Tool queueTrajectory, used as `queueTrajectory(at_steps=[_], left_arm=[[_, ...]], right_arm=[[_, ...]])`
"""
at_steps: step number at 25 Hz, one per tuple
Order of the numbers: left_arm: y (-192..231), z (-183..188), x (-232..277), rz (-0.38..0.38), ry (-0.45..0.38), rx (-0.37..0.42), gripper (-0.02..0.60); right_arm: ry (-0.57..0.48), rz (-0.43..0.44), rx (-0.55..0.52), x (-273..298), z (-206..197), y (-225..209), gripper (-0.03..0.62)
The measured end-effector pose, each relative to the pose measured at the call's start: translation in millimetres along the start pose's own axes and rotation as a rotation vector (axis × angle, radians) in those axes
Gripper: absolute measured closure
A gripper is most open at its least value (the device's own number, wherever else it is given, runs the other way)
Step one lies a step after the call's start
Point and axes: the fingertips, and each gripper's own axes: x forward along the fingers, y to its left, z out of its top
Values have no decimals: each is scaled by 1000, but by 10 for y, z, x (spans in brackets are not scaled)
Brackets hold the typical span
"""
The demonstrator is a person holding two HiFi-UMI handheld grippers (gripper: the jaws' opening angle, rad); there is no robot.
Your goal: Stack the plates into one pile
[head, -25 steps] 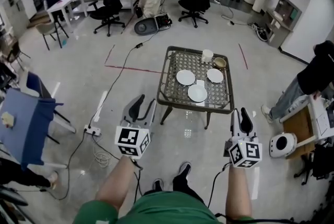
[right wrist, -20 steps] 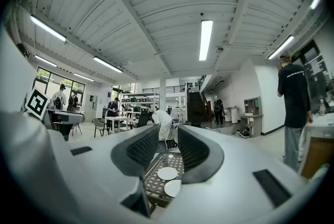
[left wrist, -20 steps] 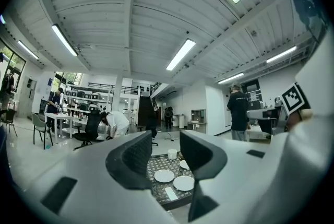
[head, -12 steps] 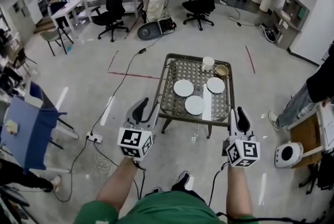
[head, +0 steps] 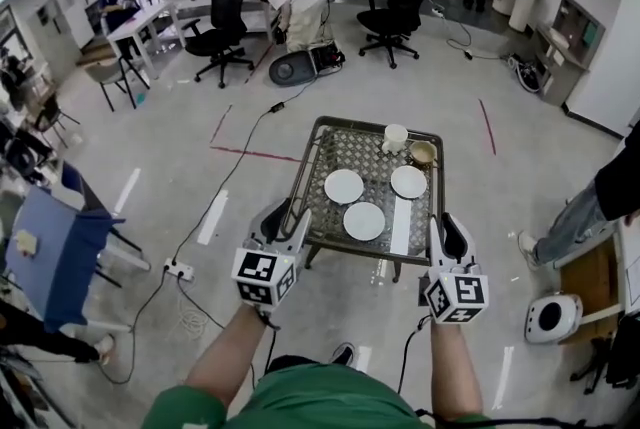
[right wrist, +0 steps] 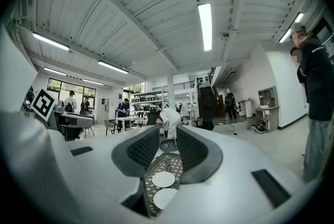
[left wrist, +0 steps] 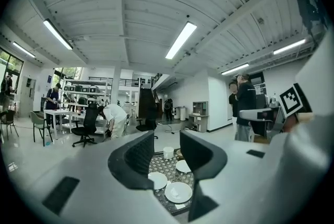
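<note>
The table (head: 362,122) has drawn closer. Left gripper (head: 285,214) jaws apart, empty; right gripper (head: 447,229) jaws, just narrowing, empty too. Best slide low under the nearest plate (head: 364,221)

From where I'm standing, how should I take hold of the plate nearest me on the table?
Pinch the nearest plate at its near edge, coming in low from the table's near side. It lies flat and thin, so only the rim gives purchase, probably one jaw over, one under.
</note>
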Motion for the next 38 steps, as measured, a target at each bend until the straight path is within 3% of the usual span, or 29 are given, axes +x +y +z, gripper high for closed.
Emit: queueTrajectory(at_steps=[9, 18, 31, 38], left_arm=[[-63, 25, 336, 15, 8, 1, 417], [152, -87, 878, -11, 13, -35, 417], [1073, -89, 2200, -86, 9, -104, 417], [1604, -244, 2650, -99, 19, -168, 417]], right_arm=[[24, 8, 64, 224, -113, -380, 477], [49, -43, 129, 575, -260, -698, 479], [114, -128, 101, 1882, -333, -867, 482], [185, -139, 49, 2510, -492, -776, 482]])
